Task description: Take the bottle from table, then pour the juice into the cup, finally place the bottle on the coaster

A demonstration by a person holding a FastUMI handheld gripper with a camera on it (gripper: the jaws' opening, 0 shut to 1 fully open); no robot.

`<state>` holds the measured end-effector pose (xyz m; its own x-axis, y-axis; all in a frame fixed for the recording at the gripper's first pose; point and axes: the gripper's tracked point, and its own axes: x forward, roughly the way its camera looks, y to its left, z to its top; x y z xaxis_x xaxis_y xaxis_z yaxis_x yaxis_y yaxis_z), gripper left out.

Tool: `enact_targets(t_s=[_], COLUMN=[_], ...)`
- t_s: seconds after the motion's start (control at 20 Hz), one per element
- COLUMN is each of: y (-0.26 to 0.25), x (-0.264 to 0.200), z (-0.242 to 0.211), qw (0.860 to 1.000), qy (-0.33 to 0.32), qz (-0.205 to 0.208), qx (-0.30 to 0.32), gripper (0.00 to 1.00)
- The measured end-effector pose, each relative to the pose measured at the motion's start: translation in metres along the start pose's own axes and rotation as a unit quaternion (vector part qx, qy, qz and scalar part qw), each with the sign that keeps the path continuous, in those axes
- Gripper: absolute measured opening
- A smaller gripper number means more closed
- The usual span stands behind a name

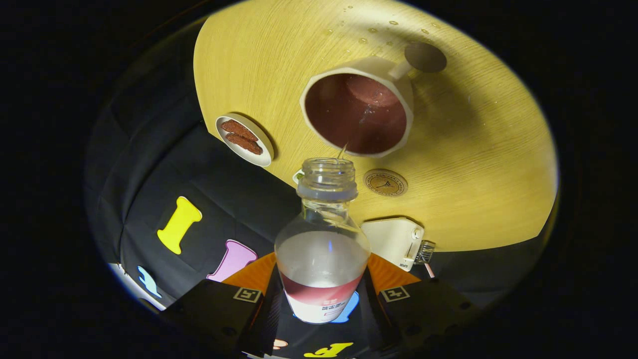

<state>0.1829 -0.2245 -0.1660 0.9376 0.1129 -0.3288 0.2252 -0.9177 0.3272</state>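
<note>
Nearest you: the gripper (pixel 321 299), its two fingers clamped on the lower body of the bottle (pixel 322 249), one to each side, so the jaws are closed on it. You hold the bottle tipped forward, its open neck pointing away from the fingers toward the cup; it is clear, uncapped, with a grey neck ring, a label band near the fingers and a misty inside. A thin stream (pixel 343 149) leaves the mouth and runs into the cup. Just beyond the fingers, at the near edge of the table (pixel 498 164), sits a white box-like device (pixel 394 242) with a small metal clip at one side; what it is cannot be told. Next, just past the bottle mouth, lies the coaster (pixel 385 183), a round tan disc with a printed emblem, bare, close to the table edge. Beside the bottle neck a small round sticker peeks out, mostly hidden. Farther on stands the cup (pixel 359 112), white outside with a handle, holding dark red juice. Off to its side, at the table edge, a saucer (pixel 244 139) carries two brown biscuits (pixel 240 136). Farthest: a dark round disc (pixel 425 56) past the handle, with droplets (pixel 379 30) scattered on the wood.
</note>
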Motion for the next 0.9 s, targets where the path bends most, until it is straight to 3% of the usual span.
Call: enact_targets(t_s=[0.9], y=[0.010], x=[-0.008], z=[-0.008], qw=[1.000], qy=[-0.004], qz=[0.018], qx=[0.014], gripper=[0.72])
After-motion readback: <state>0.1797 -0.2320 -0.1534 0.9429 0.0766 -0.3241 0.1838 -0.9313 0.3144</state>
